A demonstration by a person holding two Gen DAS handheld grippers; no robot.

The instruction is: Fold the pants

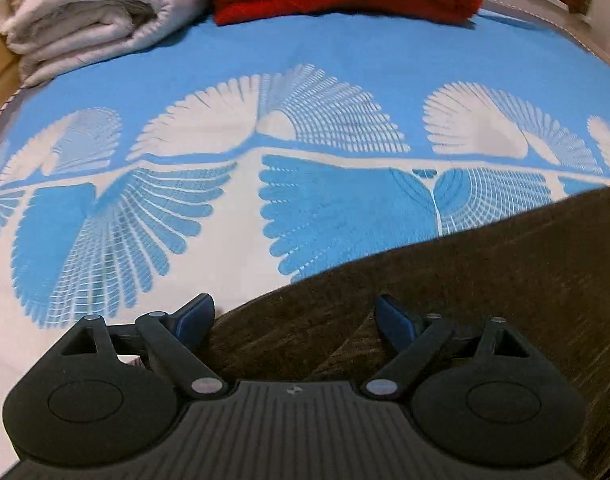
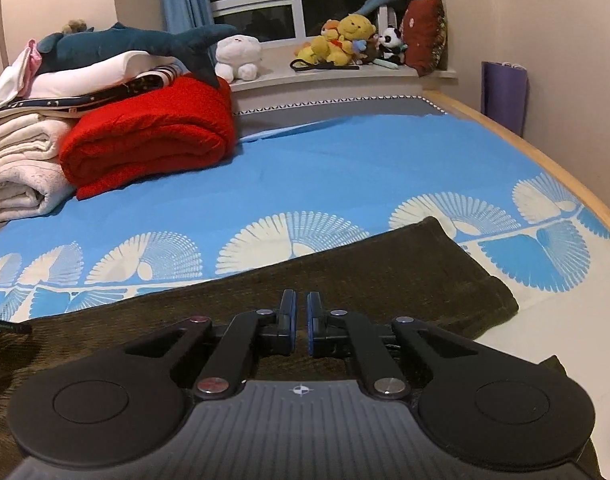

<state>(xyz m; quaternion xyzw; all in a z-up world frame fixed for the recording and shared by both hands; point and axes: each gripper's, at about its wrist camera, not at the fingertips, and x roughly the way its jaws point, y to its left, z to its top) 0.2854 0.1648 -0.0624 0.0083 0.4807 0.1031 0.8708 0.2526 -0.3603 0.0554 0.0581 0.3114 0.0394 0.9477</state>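
My left gripper [image 1: 295, 320] is matte black plastic with a ribbed grey deck, a round disc housing at each side, triangular cut-outs in the outer links and silver pivot screws, and its fingers [image 1: 395, 318] carry blue pads. My right gripper [image 2: 301, 322] is the same build, though two of its left-hand screws look reddish. A small cross-in-circle mark sits at the middle of each deck.

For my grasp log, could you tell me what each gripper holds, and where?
The left gripper is open, holding nothing; whether the nearly shut right gripper pinches the pants is unclear.
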